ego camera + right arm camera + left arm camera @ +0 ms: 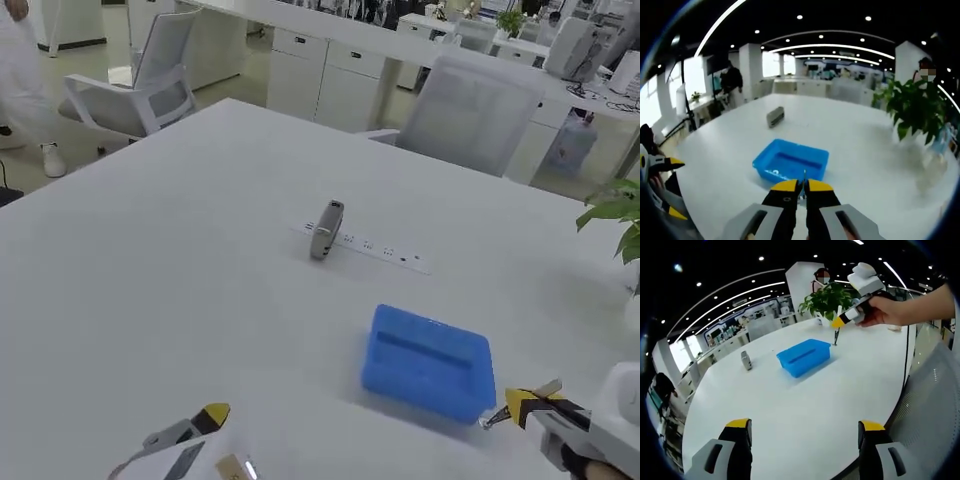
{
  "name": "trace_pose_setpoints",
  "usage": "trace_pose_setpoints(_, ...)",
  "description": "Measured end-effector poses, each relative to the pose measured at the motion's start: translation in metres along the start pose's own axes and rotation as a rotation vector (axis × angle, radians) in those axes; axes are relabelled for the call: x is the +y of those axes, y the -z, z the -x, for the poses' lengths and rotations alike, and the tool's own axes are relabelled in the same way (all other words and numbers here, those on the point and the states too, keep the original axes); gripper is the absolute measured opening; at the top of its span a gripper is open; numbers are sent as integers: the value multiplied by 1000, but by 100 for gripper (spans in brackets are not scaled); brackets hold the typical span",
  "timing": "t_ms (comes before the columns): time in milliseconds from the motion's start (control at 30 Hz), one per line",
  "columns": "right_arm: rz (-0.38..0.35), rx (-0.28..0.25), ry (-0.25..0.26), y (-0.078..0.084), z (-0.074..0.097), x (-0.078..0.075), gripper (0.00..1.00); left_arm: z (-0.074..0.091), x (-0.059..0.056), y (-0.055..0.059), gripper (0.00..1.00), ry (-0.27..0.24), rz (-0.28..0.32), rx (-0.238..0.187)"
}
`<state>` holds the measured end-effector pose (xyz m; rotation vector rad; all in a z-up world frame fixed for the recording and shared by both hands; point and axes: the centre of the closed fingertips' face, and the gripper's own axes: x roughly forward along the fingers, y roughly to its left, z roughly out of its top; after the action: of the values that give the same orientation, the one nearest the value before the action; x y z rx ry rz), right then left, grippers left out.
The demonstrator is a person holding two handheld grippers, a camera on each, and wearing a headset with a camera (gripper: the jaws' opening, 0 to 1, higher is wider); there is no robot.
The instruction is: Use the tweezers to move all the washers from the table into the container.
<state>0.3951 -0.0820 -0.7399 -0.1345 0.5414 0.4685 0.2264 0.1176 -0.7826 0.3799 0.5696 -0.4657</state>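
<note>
Head view: R gripper (520, 405) jaws pinched on tweezers (490, 418), tips just beside blue container (430, 362) on white table (200, 250). L gripper (805, 425) jaws wide, empty, well apart from it. Washers too small to make out.

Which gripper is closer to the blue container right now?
Right. The right gripper, shut on the tweezers, sits just off the near corner of the blue container; the left gripper is open, much farther back.

Right hand-held gripper (801, 186), grey body, yellow-capped black jaws
</note>
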Motion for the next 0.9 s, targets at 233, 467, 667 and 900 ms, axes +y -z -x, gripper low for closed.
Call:
trace_pose_setpoints(233, 19, -14, -7, -17, -15, 3, 1, -1, -1, 1, 90, 6, -3, 8)
trace_pose_setpoints(467, 43, -8, -17, -23, -36, 5, 2, -2, -3, 3, 89, 11, -8, 17)
trace_pose_setpoints(667, 78, 40, -29, -14, -58, 7, 2, -3, -2, 6, 88, 11, -4, 29)
trace_pose_setpoints(900, 100, 98, -24, 3, -76, 5, 2, -3, -3, 8, 88, 15, 4, 36)
